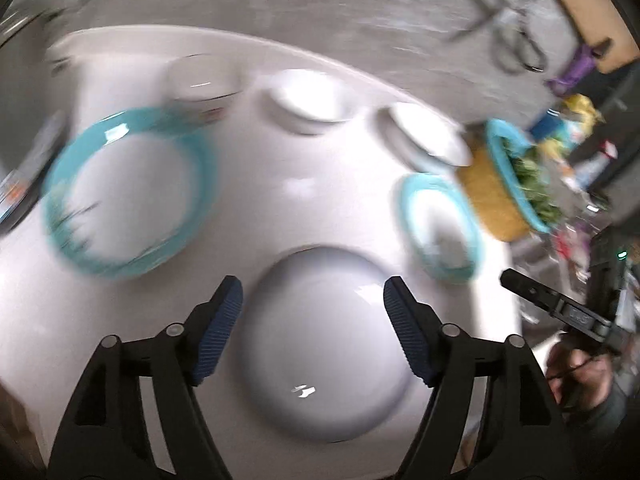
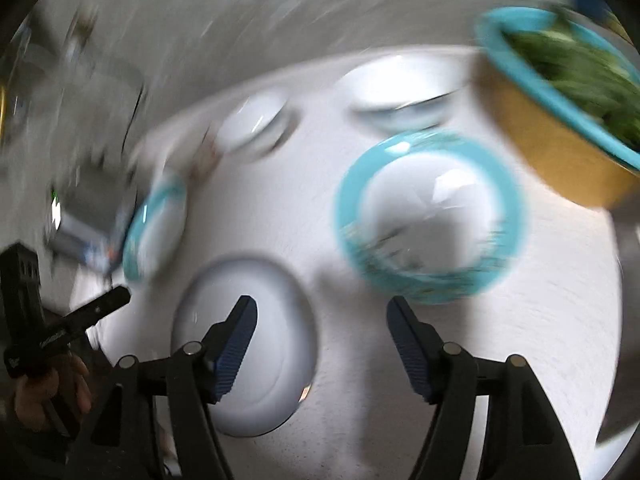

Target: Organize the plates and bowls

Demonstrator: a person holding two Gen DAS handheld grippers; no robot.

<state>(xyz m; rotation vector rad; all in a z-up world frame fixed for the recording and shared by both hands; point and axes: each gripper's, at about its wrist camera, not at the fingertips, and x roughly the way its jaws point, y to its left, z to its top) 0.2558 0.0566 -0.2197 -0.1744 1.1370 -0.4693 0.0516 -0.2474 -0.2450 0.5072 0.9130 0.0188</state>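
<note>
A round white table (image 1: 304, 184) holds several dishes. A white plate (image 1: 324, 344) lies at the near edge, right below my open, empty left gripper (image 1: 312, 308). A large teal-rimmed plate (image 1: 128, 192) lies to its left, a small teal-rimmed plate (image 1: 444, 224) to its right. A glass bowl (image 1: 200, 80) and two white bowls (image 1: 308, 100) (image 1: 428, 136) stand at the far side. In the right wrist view my right gripper (image 2: 322, 320) is open and empty above the table, between the white plate (image 2: 248, 344) and the small teal-rimmed plate (image 2: 432, 216). Both views are blurred.
A yellow pot with a teal rim and green plant (image 1: 504, 184) stands at the table's right edge; it also shows in the right wrist view (image 2: 560, 120). The other hand-held gripper (image 1: 560, 312) shows at the right. Clutter lies on the floor beyond the table.
</note>
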